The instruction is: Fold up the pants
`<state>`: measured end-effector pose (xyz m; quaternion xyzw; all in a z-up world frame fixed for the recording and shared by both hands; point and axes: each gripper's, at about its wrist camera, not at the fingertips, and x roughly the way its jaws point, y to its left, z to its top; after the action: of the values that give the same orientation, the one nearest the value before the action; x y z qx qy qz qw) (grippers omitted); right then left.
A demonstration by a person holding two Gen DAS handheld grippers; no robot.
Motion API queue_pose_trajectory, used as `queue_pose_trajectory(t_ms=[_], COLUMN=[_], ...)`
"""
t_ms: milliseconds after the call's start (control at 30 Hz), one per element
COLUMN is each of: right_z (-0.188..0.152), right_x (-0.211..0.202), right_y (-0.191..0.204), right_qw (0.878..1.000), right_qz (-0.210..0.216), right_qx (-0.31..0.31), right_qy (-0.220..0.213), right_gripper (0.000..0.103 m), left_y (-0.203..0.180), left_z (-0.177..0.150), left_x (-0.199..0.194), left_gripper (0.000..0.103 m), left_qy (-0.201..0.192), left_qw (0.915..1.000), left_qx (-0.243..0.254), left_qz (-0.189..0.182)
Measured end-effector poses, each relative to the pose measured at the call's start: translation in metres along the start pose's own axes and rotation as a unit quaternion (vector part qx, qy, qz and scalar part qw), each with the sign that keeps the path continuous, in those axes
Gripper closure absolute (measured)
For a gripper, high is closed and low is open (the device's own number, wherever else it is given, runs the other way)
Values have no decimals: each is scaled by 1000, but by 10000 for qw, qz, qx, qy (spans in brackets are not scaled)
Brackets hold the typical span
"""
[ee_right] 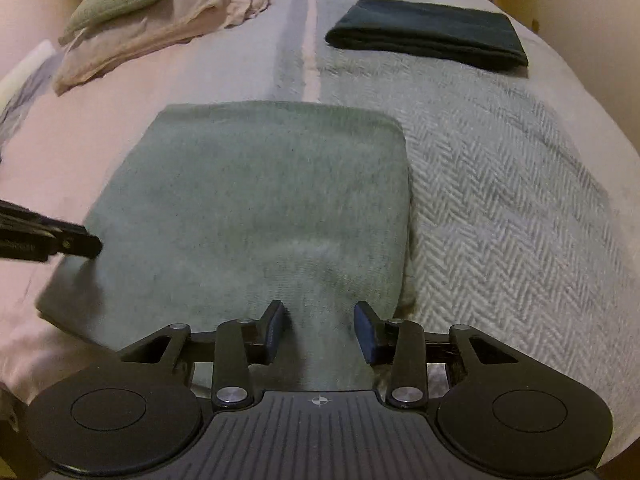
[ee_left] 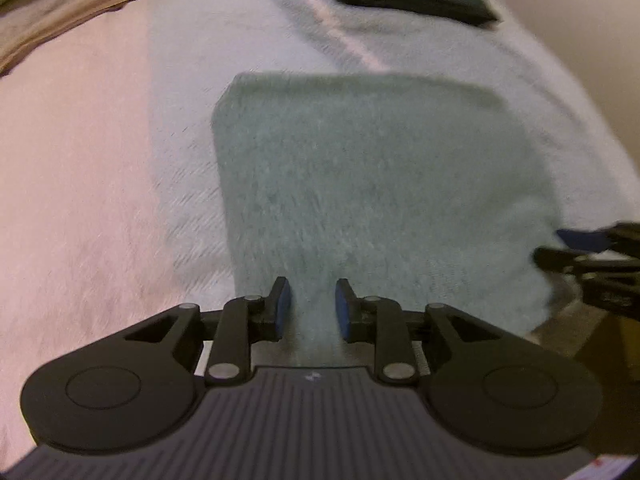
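The folded sage-green pants (ee_right: 256,200) lay just ahead of both grippers, the left gripper (ee_left: 313,307) and right gripper (ee_right: 319,330) parted and empty over the near edge.

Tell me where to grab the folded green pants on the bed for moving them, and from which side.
Likely the near edge of the folded green pants, one gripper toward each near corner, coming in low from the bed's front. They lie flat as a thick squarish stack on the bedspread, and that edge already sits at the left gripper and right gripper, both open.
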<state>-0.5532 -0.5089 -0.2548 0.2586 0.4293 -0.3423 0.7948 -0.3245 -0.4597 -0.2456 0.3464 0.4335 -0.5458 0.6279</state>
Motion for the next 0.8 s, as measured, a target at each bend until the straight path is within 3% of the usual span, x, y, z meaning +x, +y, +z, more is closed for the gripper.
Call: queue_pose_trajectory(t_ms=[133, 233, 367, 633, 800], right_z=[4, 4, 3, 8, 14], right_x=[-27, -49, -67, -61, -51], right_y=[-5, -12, -16, -34, -57], right_qw=[9994, 9972, 9950, 9921, 9862], right_qz=[187, 409, 553, 706, 776], right_qx=[226, 570, 778, 992, 1448], right_qy=[173, 258, 281, 305, 217], right_gripper=[53, 49, 48, 47, 44], left_y=[-10, -16, -19, -5, 33], left_z=[5, 4, 0, -3, 0], left_x=[-21, -42, -61, -65, -65], left_gripper=[74, 69, 65, 63, 49], left_qy=[105, 165, 274, 159, -171], left_qw=[9993, 9980, 9961, 9945, 9947], left_qx=[-317, -472, -629, -796, -933], left_qz=[187, 380, 555, 664, 389])
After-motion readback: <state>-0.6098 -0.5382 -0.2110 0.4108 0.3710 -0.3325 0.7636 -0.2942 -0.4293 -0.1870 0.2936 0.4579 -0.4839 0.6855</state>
